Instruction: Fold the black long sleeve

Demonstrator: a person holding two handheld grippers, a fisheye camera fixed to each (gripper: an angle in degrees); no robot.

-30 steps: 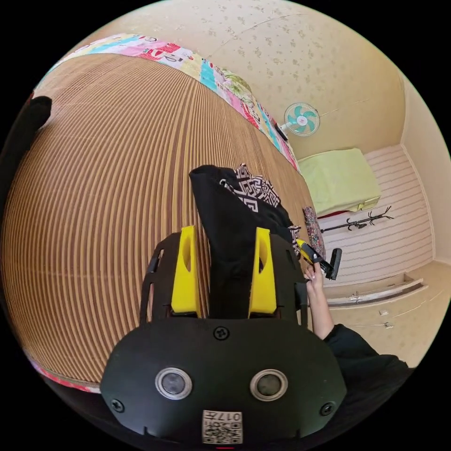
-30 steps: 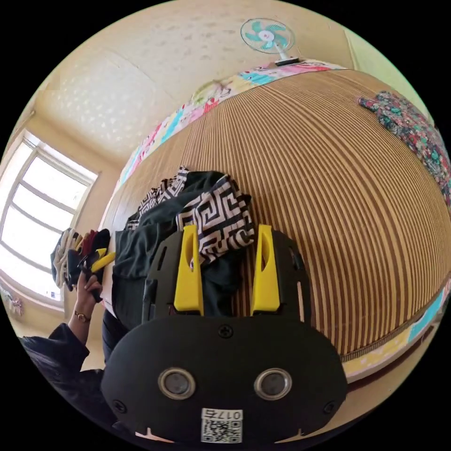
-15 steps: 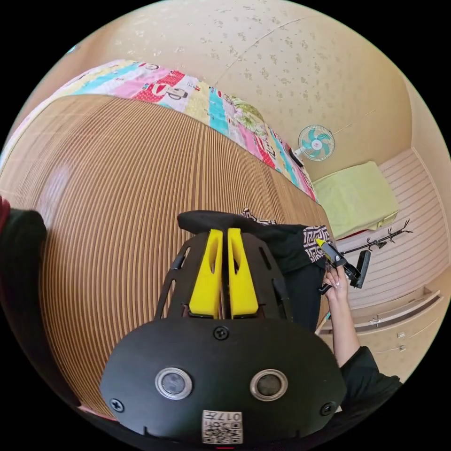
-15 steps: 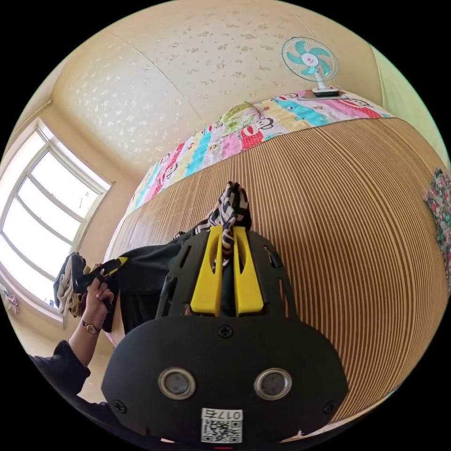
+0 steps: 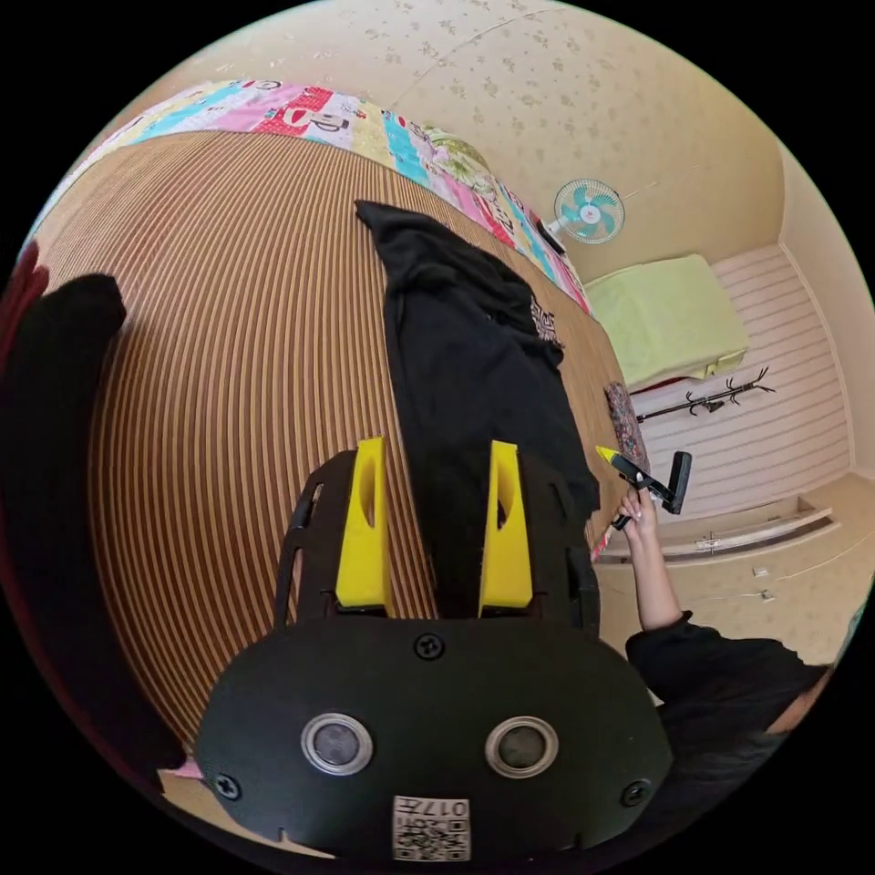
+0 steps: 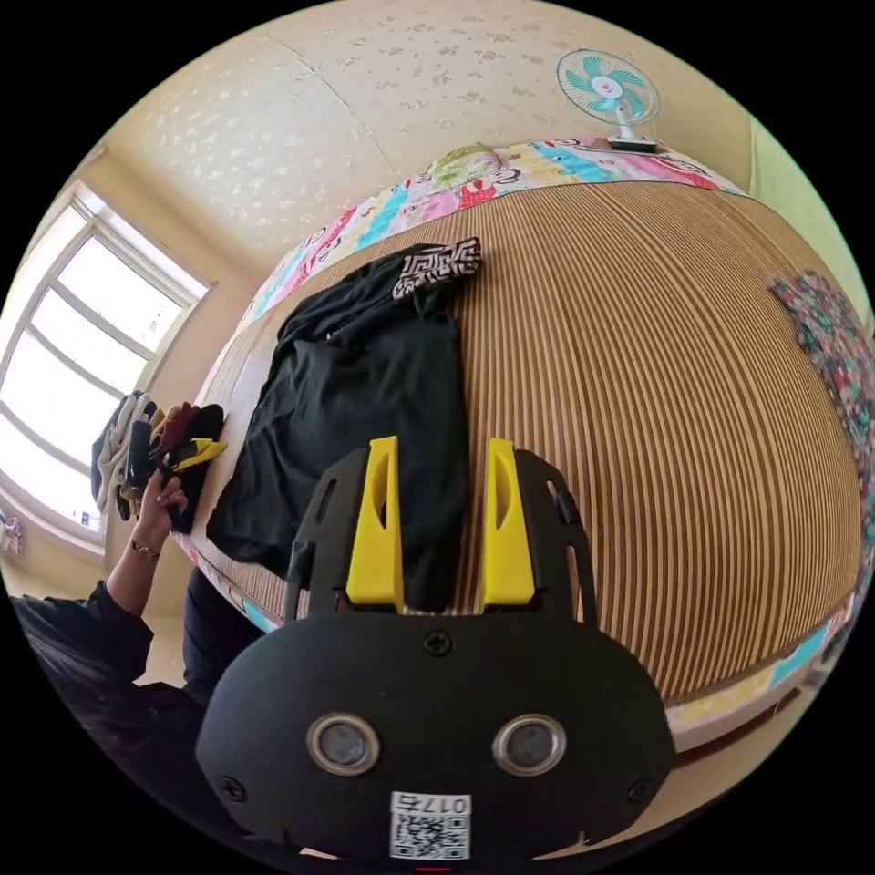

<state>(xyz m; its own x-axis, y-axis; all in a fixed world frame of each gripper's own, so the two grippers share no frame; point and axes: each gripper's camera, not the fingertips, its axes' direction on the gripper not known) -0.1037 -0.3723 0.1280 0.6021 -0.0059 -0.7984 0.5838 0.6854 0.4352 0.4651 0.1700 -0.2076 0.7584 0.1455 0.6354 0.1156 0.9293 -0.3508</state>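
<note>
The black long sleeve point(image 5: 465, 365) lies stretched out flat on the striped mat point(image 5: 228, 365), running away from me. My left gripper point(image 5: 437, 447) is open, and the garment's near edge lies between its jaws. In the right gripper view the same garment point(image 6: 365, 392) is spread on the mat point(image 6: 656, 410), with a black-and-white patterned part point(image 6: 437, 264) at its far end. My right gripper point(image 6: 440, 444) is open over the near hem. A hand holds the right gripper point(image 5: 647, 474) beyond the mat's edge, and another holds the left gripper point(image 6: 187, 456).
A patchwork quilt point(image 5: 301, 105) borders the mat's far side, with a fan point(image 6: 606, 87) behind it. A floral cloth point(image 6: 820, 337) lies at the mat's right. A dark garment point(image 5: 55, 383) and a clothes pile point(image 6: 137, 447) sit by the window point(image 6: 64, 365).
Half a second ago both grippers were shut on the bunched garment. Both have since opened, and the garment now lies spread flat on the mat.
</note>
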